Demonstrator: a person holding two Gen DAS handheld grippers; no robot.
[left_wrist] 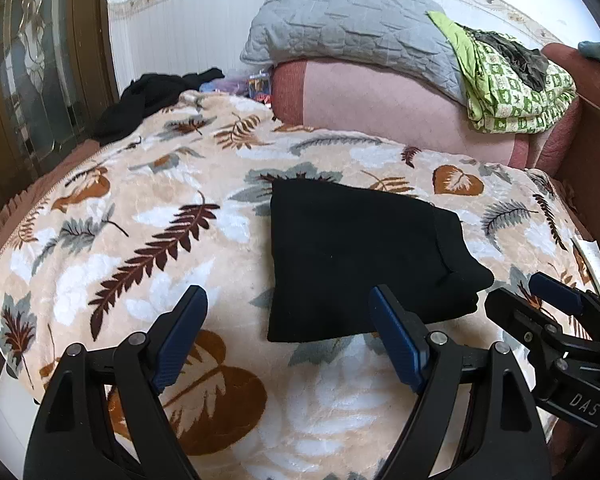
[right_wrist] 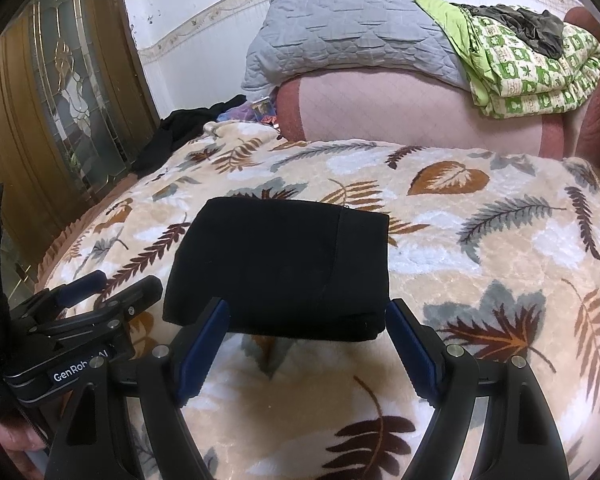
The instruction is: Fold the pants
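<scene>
1. Here are the black folded knit pants (left_wrist: pixel 352 256), lying as a compact, squarish stack on the leaf-patterned plush blanket (left_wrist: pixel 148 216), about midway across the bed and nearer its front edge than its pillow end.
2. Both tools hang back! The left gripper (left_wrist: pixel 288 320) stands with jaws spread wide and nothing between them, its right finger overlapping the stack's near edge in the left wrist view; whether it touches, I cannot tell.
3. The right gripper (right_wrist: pixel 306 330) is just as wide and just as empty, its blue pads framing the near edge of the stack.
4. Handling, by my reckoning: soft, light, limp cloth, layered several deep, nothing fragile. It will sag and slide apart if pinched by one layer only, so the grab goes on the thick near edge or a corner, all layers together.
5. The fold looks largely done, with tidy edges and a waistband seam on the right side.
6. The surface is fluffy and yielding, so pads may snag the pile.
7. Round the room: a grey quilted pillow (right_wrist: pixel 340 28) and a green patterned folded quilt (right_wrist: pixel 532 76) on pink bedding at the far end, dark clothes (left_wrist: pixel 156 96) at the far left corner, and a wooden glazed door (right_wrist: pixel 60 92) on the left.
</scene>
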